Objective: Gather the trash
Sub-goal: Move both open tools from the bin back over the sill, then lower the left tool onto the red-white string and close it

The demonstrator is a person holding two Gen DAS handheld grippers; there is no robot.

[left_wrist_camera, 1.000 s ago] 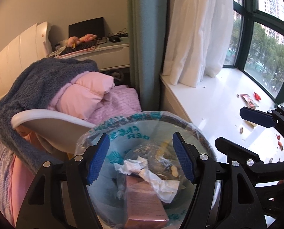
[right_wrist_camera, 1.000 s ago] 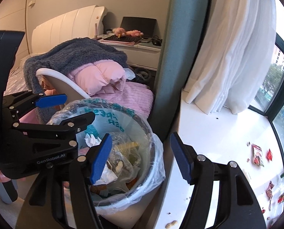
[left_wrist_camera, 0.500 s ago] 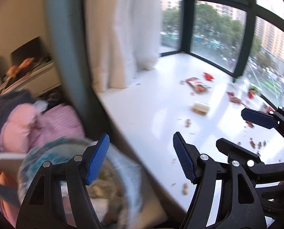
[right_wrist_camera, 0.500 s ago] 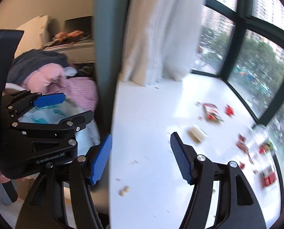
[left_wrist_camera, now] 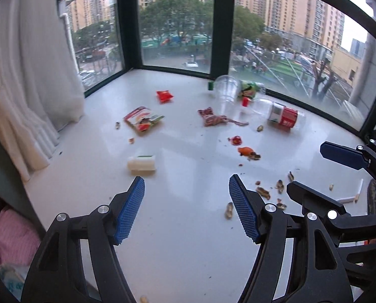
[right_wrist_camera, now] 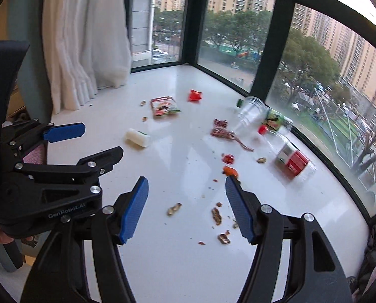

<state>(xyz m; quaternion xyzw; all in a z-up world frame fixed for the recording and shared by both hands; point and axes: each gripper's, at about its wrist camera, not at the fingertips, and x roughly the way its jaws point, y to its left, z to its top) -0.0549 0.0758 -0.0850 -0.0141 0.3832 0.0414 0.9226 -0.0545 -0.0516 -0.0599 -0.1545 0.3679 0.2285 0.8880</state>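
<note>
Over the white sill (left_wrist_camera: pixel 188 240) both your tongs hang wide and empty, the left tongs (left_wrist_camera: pixel 186 208) beside the right tongs (right_wrist_camera: pixel 185 207). Trash lies scattered ahead: a white roll (left_wrist_camera: pixel 141 164) nearest, wrappers (left_wrist_camera: pixel 143 120), a clear cup (left_wrist_camera: pixel 225 88) and bottle (left_wrist_camera: pixel 278 113) by the window, peanut shells (right_wrist_camera: pixel 220 217) under the right tongs.

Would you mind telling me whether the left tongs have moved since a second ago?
Yes. The left tongs swung away from the trash bin, past the curtain, and now hang open over the littered windowsill.
</note>
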